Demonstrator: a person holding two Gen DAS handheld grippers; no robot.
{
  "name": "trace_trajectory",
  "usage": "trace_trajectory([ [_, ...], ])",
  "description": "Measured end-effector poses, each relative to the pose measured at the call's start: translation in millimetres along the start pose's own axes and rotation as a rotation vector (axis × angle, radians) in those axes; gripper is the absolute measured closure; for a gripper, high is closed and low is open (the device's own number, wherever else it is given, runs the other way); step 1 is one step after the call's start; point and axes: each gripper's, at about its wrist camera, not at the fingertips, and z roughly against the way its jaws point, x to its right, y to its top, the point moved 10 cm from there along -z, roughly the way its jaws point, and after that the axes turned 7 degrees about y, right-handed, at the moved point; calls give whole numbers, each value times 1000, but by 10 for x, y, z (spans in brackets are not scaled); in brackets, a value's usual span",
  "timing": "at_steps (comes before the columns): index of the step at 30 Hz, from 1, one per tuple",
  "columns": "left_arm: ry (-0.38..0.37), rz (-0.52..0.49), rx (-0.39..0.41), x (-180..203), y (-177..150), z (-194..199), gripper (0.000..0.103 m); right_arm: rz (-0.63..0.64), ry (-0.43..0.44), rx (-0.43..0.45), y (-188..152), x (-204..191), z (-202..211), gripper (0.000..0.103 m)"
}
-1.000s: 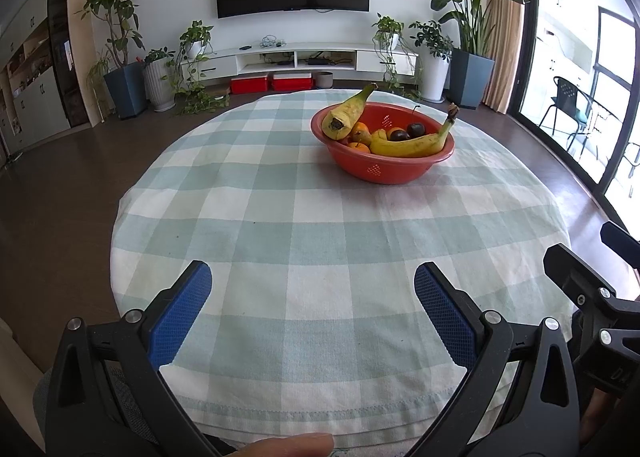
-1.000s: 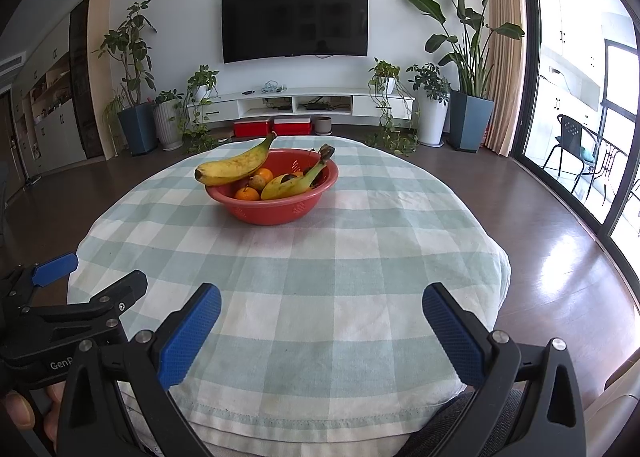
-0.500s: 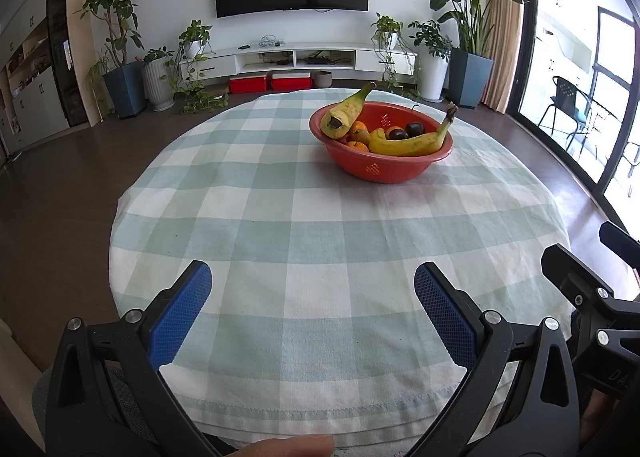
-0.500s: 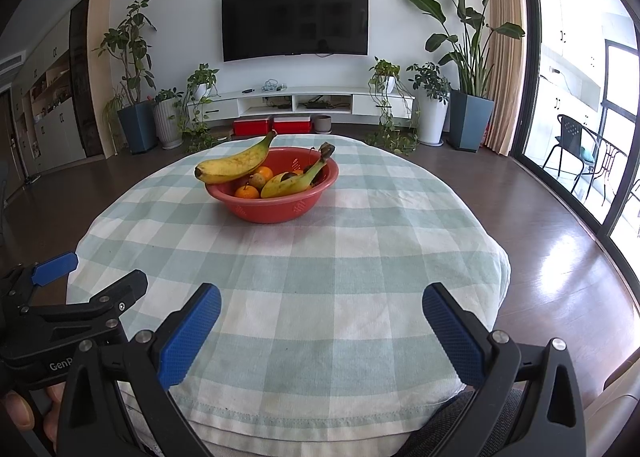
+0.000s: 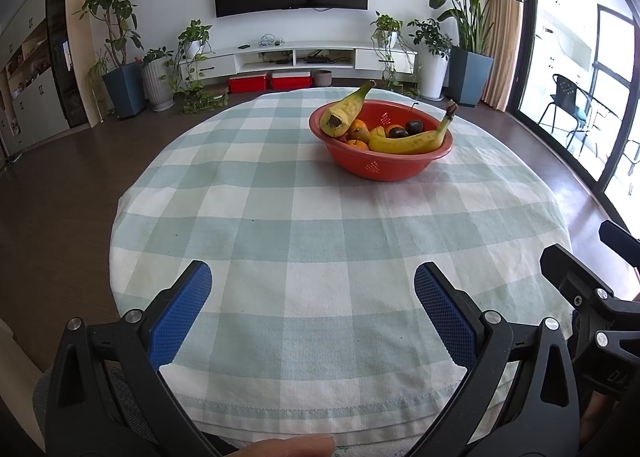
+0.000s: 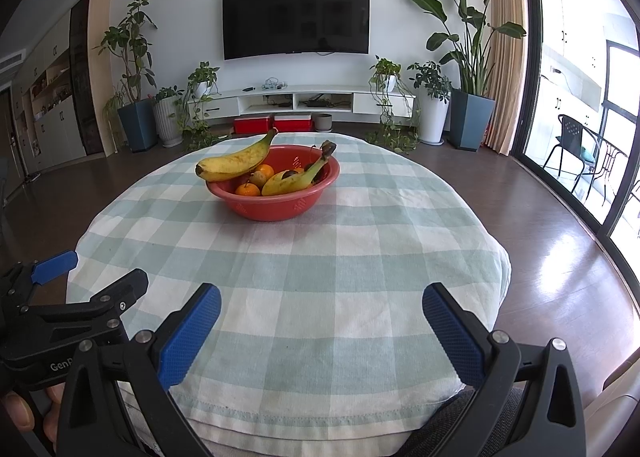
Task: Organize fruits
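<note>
Your grippers, left and right, both wide apart and empty, bowl of bananas at 12 o'clock.

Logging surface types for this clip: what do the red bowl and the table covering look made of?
Red bowl: likely plastic, smooth with a slight sheen, with small perforated patterns in its wall like a colander. Table covering: woven cloth, matte green-and-white check, with a stitched hem and soft drape over the edge.

Bare checked cloth lies between both wide-open grippers, left and right, and the red bowl. Two bananas overhang its rim, crowding the small fruit below. Right of the bowl, cloth lies open.
</note>
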Motion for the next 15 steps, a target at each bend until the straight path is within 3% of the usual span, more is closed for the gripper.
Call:
trace_trajectory([
  [15,0,-20,28,69,-34,77,0,-1,0,-4,-38,-13,30,0],
])
